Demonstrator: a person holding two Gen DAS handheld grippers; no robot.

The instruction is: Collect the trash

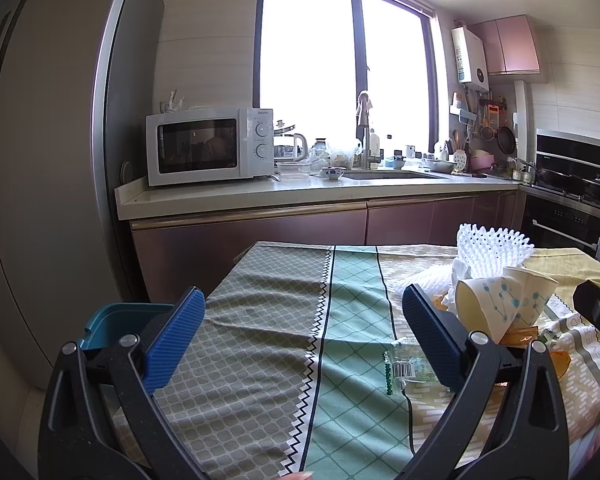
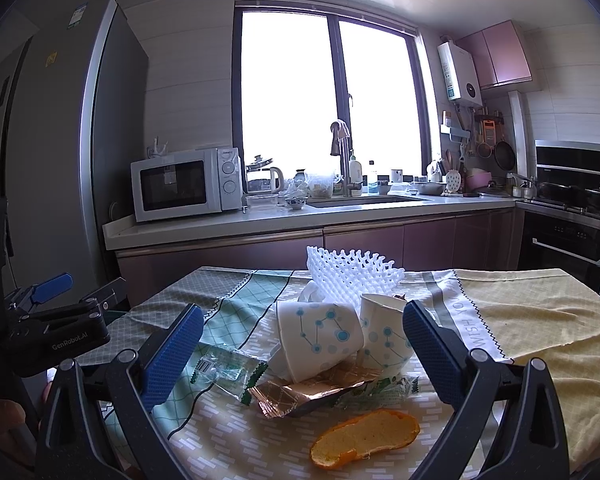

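A trash pile lies on the patterned tablecloth (image 2: 520, 312): two tipped paper cups (image 2: 320, 340) with blue dots, white foam fruit netting (image 2: 348, 276), a clear green-edged wrapper (image 2: 228, 368), a shiny brown wrapper (image 2: 300, 396) and an orange peel (image 2: 364, 436). My right gripper (image 2: 304, 348) is open above the pile, its fingers either side of the cups. My left gripper (image 1: 304, 340) is open and empty over bare cloth, left of the pile; the cups (image 1: 496, 304) and clear wrapper (image 1: 408, 368) sit by its right finger. It also shows in the right wrist view (image 2: 56, 300).
A teal bin (image 1: 120, 324) stands beside the table's left edge, behind my left finger. Beyond the table run a counter (image 1: 300, 192) with a microwave (image 1: 208, 144) and sink, a tall fridge (image 1: 40, 140) at left and an oven (image 1: 576, 208) at right.
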